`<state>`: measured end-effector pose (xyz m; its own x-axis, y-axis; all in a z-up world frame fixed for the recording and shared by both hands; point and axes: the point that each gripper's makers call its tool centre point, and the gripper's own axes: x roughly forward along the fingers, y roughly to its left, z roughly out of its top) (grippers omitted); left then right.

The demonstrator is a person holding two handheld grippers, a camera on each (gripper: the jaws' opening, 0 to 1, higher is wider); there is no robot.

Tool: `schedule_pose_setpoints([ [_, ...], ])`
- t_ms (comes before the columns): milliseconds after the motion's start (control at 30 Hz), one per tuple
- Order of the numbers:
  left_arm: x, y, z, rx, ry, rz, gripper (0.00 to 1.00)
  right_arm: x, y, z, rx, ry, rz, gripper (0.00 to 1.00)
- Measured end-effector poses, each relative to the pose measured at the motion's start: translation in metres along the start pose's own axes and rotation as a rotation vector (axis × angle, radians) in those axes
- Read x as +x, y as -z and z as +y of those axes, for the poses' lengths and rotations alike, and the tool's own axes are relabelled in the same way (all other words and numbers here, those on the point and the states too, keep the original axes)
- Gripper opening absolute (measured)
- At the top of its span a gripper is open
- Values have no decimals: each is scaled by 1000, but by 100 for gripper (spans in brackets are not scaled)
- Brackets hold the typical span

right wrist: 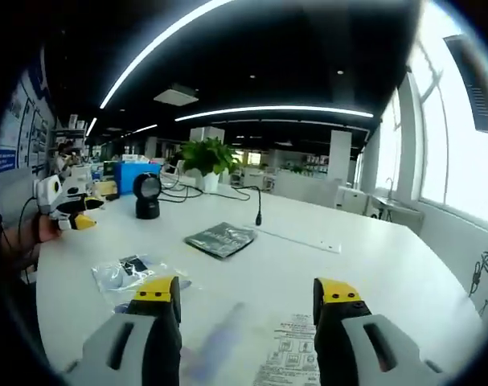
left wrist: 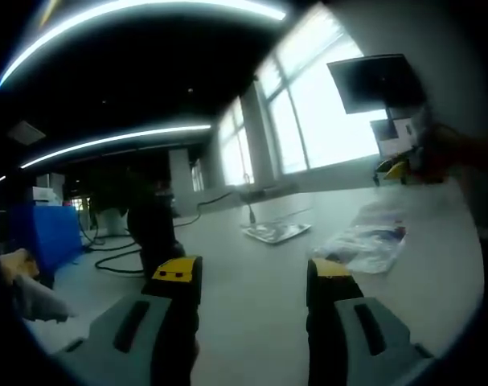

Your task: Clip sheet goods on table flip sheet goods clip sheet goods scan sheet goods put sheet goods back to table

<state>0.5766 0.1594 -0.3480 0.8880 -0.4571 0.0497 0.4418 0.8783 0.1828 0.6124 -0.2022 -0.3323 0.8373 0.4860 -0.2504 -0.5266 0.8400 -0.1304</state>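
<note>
Yellow-tipped jaws of the right gripper (right wrist: 248, 299) stand released above a printed sheet (right wrist: 296, 354) at lower centre; a clear bag (right wrist: 131, 276) lies lower left, a dark packet (right wrist: 220, 239) mid-frame. Left gripper (left wrist: 252, 277) likewise released over the white table (left wrist: 252, 322).

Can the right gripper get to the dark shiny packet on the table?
Probably yes. The right gripper is open, and bare white table lies between it and the dark packet; nothing blocks the way.

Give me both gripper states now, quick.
Left gripper: open, nothing between its yellow-tipped jaws, over the white table.
Right gripper: open, holding nothing.
</note>
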Motion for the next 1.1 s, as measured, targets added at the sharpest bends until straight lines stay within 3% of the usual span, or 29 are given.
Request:
schedule_pose_setpoints([
  [100,-1,-2,-3,2,-1,0,45,1,10,5,-44,-49,42,52],
  [400,-1,-2,-4,2,1,0,45,8,52,2,-80,-130,182,59],
  [767,0,0,0,6,1,4,45,9,80,0,-49,-118,252,59],
  [1000,0,2,2,7,0,5,45,7,90,1,59,-102,268,60],
  [1100,1,2,2,9,1,5,45,6,90,2,64,-84,269,60],
])
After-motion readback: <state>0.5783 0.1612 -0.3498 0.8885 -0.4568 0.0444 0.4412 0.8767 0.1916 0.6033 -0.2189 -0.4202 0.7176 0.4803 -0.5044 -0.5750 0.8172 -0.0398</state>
